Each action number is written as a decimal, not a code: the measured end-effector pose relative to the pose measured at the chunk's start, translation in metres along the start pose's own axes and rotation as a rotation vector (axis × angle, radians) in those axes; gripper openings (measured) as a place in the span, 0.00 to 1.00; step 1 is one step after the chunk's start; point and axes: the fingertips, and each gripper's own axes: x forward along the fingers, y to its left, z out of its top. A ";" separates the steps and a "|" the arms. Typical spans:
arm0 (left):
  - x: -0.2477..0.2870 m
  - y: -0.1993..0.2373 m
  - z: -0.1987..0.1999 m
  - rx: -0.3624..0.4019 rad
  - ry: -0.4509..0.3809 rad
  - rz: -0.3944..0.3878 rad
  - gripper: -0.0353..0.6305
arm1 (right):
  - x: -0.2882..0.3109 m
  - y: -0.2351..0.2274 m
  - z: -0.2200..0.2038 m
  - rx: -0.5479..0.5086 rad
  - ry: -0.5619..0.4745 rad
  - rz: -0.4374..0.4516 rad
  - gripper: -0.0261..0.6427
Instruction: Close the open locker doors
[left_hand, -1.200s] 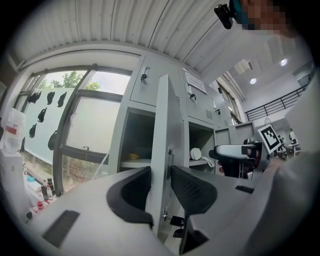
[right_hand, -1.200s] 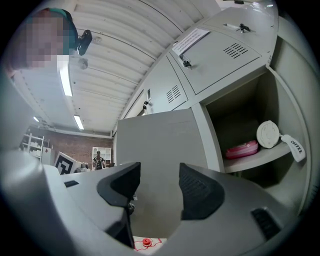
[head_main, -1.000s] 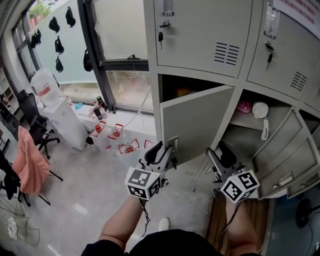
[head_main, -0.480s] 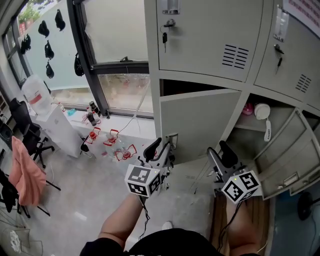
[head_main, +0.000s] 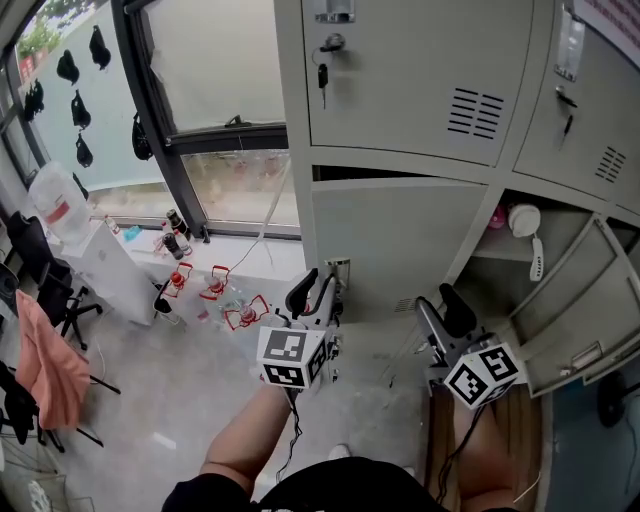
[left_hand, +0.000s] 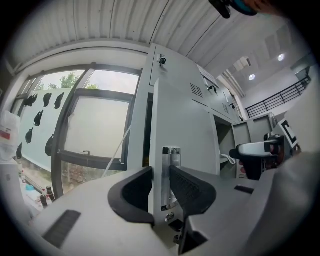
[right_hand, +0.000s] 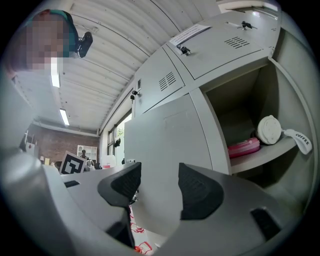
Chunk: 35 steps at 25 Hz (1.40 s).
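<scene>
Head view: your left gripper (head_main: 318, 298) met the smooth grey sheet-metal locker door (head_main: 390, 240), which stood almost flush with its frame.

Left gripper view: its ribbed black pads (left_hand: 190, 190) had just been closing and pinched the door's edge at the bright latch strip (left_hand: 167, 165).

Right gripper view: your right gripper (right_hand: 159, 187) gaped empty before the door, and a white strap (right_hand: 300, 137) read "COFFEE".

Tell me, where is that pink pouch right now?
In the head view, the pink pouch lies on the shelf inside the open locker at right, just left of a round white object.
</scene>
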 end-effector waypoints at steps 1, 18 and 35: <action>0.002 0.002 0.000 0.012 0.001 0.014 0.24 | 0.001 0.000 0.000 0.000 0.001 -0.002 0.37; 0.033 0.023 -0.008 0.120 0.016 0.254 0.41 | 0.001 -0.017 -0.014 0.029 0.018 -0.039 0.37; 0.049 0.034 -0.007 0.124 0.015 0.314 0.53 | -0.002 -0.028 -0.015 0.045 0.024 -0.050 0.37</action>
